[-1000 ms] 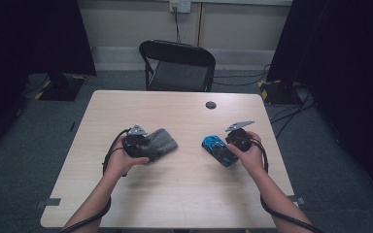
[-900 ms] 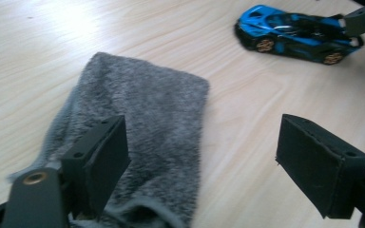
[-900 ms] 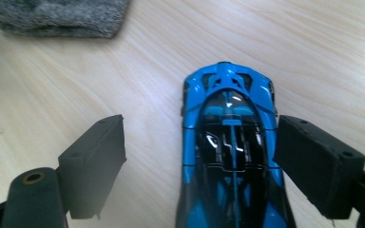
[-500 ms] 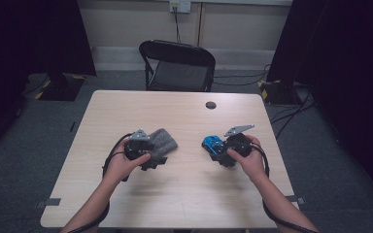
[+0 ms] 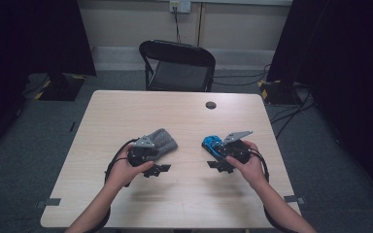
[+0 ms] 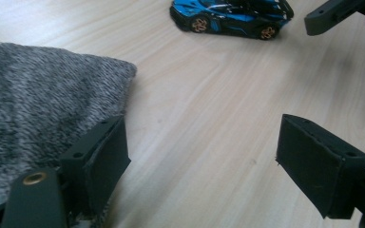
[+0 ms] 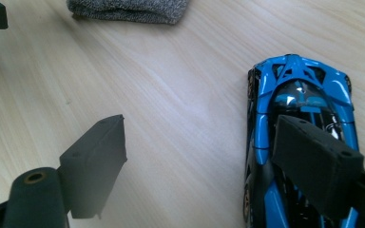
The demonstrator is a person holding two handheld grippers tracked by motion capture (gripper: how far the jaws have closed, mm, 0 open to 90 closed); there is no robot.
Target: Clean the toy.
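Pale wood tabletop (image 5: 184, 116) | our left gripper (image 5: 158, 169) wide open, empty, beside soft grey cloth (image 5: 161, 141) | blue toy car (image 5: 213, 146), rigid, light, likely slippery: pinch its flanks | right gripper (image 5: 219, 165) wide open, empty, over car

Left forearm: comes in from the near edge of the table (image 5: 184, 111) and angles inward toward its middle.
Left hand (image 5: 124, 167): wraps the gripper body from behind, above the table's near half.
Left gripper (image 5: 159, 169): jaws point toward the table's centre, held low over the top and spread wide apart with nothing between them.
Right forearm: enters from the table's near right corner and slants inward.
Right hand (image 5: 248, 162): clasps its gripper from behind.
Right gripper (image 5: 218, 165): jaws parted wide, aimed toward the left gripper, close above the table.
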